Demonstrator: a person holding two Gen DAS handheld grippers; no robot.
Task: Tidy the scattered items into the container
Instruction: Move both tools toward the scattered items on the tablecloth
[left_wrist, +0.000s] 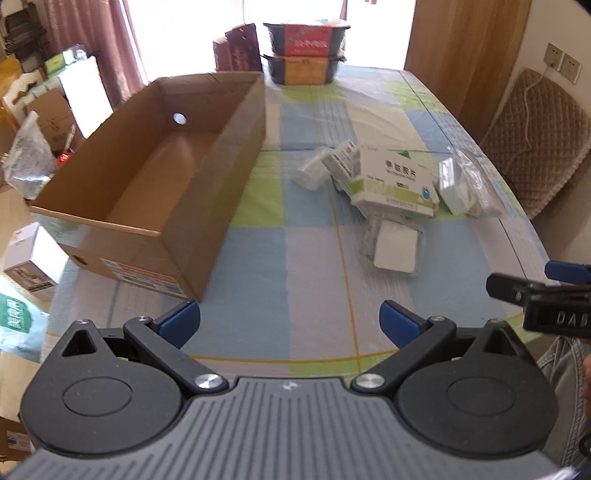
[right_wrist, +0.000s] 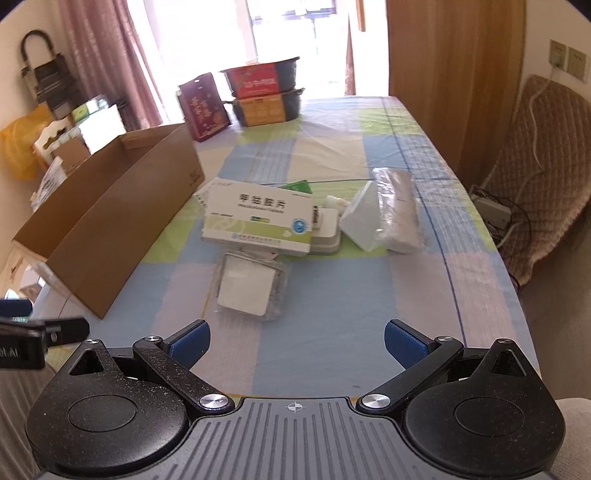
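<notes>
An empty brown cardboard box (left_wrist: 155, 173) (right_wrist: 107, 221) lies on the left of the table. To its right sits a heap of small items: a white and green medicine box (left_wrist: 397, 182) (right_wrist: 258, 218) on top, a flat white pack in clear wrap (left_wrist: 395, 249) (right_wrist: 249, 290) nearest me, and clear-bagged white items (left_wrist: 467, 184) (right_wrist: 391, 218) on the right. My left gripper (left_wrist: 290, 323) is open near the table's front edge, nothing between its fingers. My right gripper (right_wrist: 297, 341) is open too, just short of the flat white pack.
The table wears a blue, green and white checked cloth (left_wrist: 314, 122) (right_wrist: 332, 147). At the far end stand two stacked dark food tubs (left_wrist: 304, 51) (right_wrist: 264, 94) and a maroon carton (left_wrist: 238, 48) (right_wrist: 203, 107). A padded chair (left_wrist: 535, 140) (right_wrist: 546, 177) is at the right; boxes and bags crowd the left.
</notes>
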